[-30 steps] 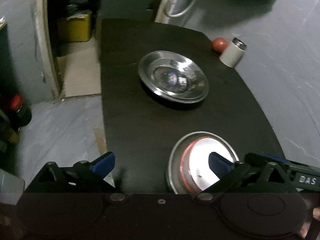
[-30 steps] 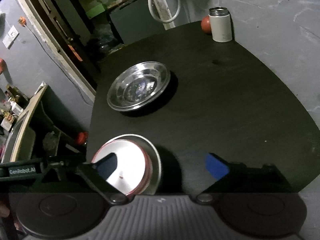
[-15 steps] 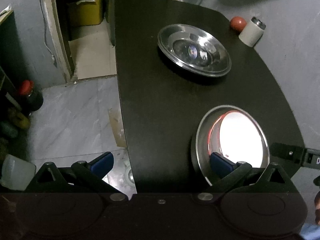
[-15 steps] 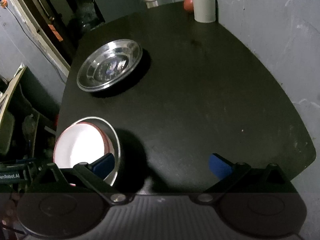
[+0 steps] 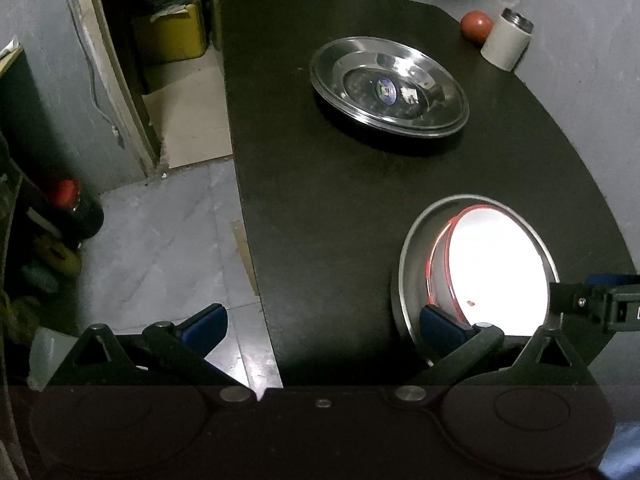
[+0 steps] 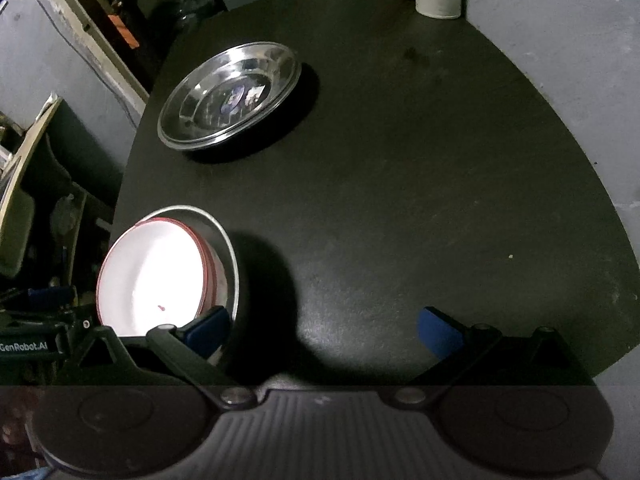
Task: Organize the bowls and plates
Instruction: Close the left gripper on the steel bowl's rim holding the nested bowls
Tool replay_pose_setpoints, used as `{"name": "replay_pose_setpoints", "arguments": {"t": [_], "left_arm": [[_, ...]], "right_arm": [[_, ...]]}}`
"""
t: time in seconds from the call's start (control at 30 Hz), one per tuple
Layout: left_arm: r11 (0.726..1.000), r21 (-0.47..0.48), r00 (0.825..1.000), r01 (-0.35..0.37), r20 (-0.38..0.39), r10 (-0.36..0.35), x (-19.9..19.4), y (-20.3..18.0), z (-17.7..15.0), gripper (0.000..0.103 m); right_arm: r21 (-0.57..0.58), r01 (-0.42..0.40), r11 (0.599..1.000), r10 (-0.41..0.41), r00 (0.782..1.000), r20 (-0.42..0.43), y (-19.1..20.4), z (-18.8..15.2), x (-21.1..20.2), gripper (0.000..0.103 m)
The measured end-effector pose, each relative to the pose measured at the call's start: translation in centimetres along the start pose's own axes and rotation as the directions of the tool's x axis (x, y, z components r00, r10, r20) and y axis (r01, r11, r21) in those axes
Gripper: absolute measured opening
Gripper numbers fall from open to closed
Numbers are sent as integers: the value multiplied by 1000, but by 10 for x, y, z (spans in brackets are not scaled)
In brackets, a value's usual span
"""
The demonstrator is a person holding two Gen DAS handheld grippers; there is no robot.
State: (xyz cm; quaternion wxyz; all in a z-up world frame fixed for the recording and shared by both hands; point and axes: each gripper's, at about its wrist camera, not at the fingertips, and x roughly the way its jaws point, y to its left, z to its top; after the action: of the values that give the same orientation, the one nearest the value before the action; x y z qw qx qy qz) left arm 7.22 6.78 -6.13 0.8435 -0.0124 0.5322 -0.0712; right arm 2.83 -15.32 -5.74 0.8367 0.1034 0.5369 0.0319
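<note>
Only left wrist view shows floor (image 5: 160, 240), yellow container (image 5: 172, 36).

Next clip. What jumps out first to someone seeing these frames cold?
The bright white bowl, red-rimmed, nested inside a steel bowl at the near edge of the black table. Next, the shiny steel plate farther back. Both tools, left and right, hang open, each with one finger by the nested bowls.
</note>
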Motion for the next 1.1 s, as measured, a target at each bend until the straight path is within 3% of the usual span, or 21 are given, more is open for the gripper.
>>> {"name": "replay_pose_setpoints", "arguments": {"t": [0.47, 0.63, 0.87, 1.0, 1.1], "left_arm": [[997, 69, 1000, -24, 18, 23, 0, -6, 0, 96], [996, 84, 1000, -13, 18, 11, -2, -6, 1, 88], [993, 116, 1000, 13, 23, -16, -4, -10, 3, 73], [990, 126, 998, 58, 21, -61, -5, -12, 3, 55], [989, 131, 997, 72, 22, -75, -5, -14, 3, 48]], "right_arm": [[-34, 13, 999, -13, 1000, -10, 4, 0, 4, 102], [-43, 16, 999, -17, 1000, -8, 5, 0, 2, 101], [-76, -15, 997, 15, 1000, 1, 12, 0, -2, 83], [-86, -53, 995, 54, 999, 6, 14, 1, -3, 70], [-100, -72, 992, 74, 997, 9, 16, 1, -5, 61]]}}
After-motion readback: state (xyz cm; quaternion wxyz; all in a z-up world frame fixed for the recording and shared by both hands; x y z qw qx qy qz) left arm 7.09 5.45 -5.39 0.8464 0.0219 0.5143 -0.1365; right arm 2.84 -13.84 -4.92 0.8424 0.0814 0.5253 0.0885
